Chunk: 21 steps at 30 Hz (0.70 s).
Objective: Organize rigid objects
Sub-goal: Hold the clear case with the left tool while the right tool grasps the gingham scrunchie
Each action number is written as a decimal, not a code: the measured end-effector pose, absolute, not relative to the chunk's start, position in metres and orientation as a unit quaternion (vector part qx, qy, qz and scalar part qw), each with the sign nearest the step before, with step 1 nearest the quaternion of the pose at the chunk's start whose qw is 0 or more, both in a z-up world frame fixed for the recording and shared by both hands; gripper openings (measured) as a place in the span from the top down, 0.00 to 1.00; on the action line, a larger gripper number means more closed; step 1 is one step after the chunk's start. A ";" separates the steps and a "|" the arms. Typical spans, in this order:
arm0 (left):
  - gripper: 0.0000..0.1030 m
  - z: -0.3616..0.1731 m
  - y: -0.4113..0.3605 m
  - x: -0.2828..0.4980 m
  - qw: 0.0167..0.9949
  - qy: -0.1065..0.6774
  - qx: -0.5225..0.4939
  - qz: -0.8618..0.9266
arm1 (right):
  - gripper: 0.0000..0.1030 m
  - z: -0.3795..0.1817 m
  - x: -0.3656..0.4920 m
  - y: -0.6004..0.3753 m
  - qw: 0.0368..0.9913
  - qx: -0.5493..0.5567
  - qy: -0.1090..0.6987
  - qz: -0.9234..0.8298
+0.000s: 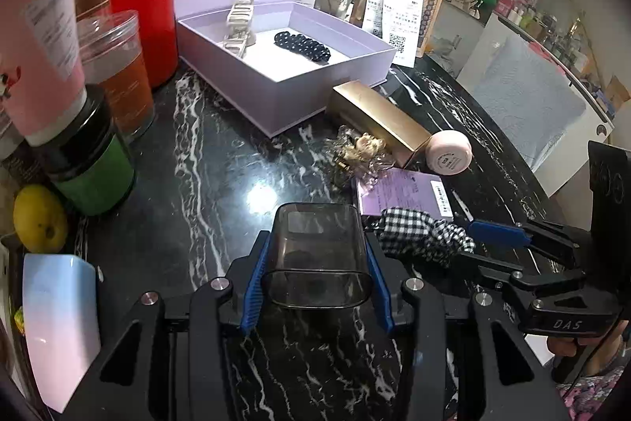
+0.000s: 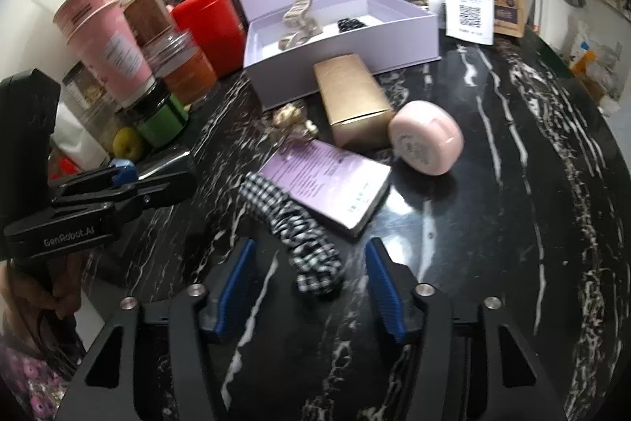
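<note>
My left gripper (image 1: 317, 275) is shut on a smoky clear plastic cup (image 1: 319, 259), held low over the black marble counter (image 1: 205, 184). My right gripper (image 2: 311, 279) is open around a black-and-white checked scrunchie (image 2: 303, 235), which also shows in the left wrist view (image 1: 418, 235). Beyond lie a lilac booklet (image 2: 331, 176), a gold box (image 2: 351, 97), a pink round case (image 2: 428, 137) and a small gold trinket (image 2: 292, 119). The open lilac gift box (image 1: 315, 73) holds a beige chain (image 1: 238, 26) and black beads (image 1: 303, 46).
Jars, a red canister (image 1: 144, 22), pink cups (image 2: 102, 38), a green jar (image 1: 94, 160) and a lemon (image 1: 39, 217) crowd the left side. A paper bag with receipts (image 1: 406, 2) stands behind the gift box. The counter edge curves at the right.
</note>
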<state>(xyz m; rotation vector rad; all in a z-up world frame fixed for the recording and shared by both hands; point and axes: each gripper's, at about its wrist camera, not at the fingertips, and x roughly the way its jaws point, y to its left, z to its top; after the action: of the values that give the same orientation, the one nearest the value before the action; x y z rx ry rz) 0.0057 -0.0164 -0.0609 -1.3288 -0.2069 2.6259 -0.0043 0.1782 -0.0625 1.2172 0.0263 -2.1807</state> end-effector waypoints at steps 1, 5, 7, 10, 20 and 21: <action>0.57 -0.062 -0.018 0.007 0.095 -0.072 -0.449 0.886 | 0.53 -0.063 -0.004 0.176 0.318 0.462 0.012 -0.828; 0.57 -0.065 -0.020 0.008 0.097 -0.078 -0.450 0.884 | 0.73 -0.067 0.000 0.168 0.317 0.462 0.033 -0.828; 0.57 -0.065 -0.020 0.008 0.098 -0.078 -0.451 0.884 | 0.79 -0.066 0.003 0.166 0.318 0.459 0.039 -0.828; 0.57 -0.067 -0.021 0.007 0.101 -0.081 -0.453 0.882 | 0.81 -0.066 0.007 0.166 0.323 0.460 0.048 -0.826; 0.57 -0.071 -0.022 0.004 0.107 -0.087 -0.457 0.879 | 0.71 -0.066 0.015 0.161 0.340 0.464 0.071 -0.815; 0.57 -0.071 -0.022 0.004 0.107 -0.087 -0.458 0.878 | 0.64 -0.066 0.013 0.159 0.339 0.464 0.072 -0.815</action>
<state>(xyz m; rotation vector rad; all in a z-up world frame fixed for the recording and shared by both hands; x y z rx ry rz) 0.0041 -0.0224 -0.0713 -1.3482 -0.2573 2.5857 0.0131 0.1592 -0.0664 1.2078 0.1871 -2.1234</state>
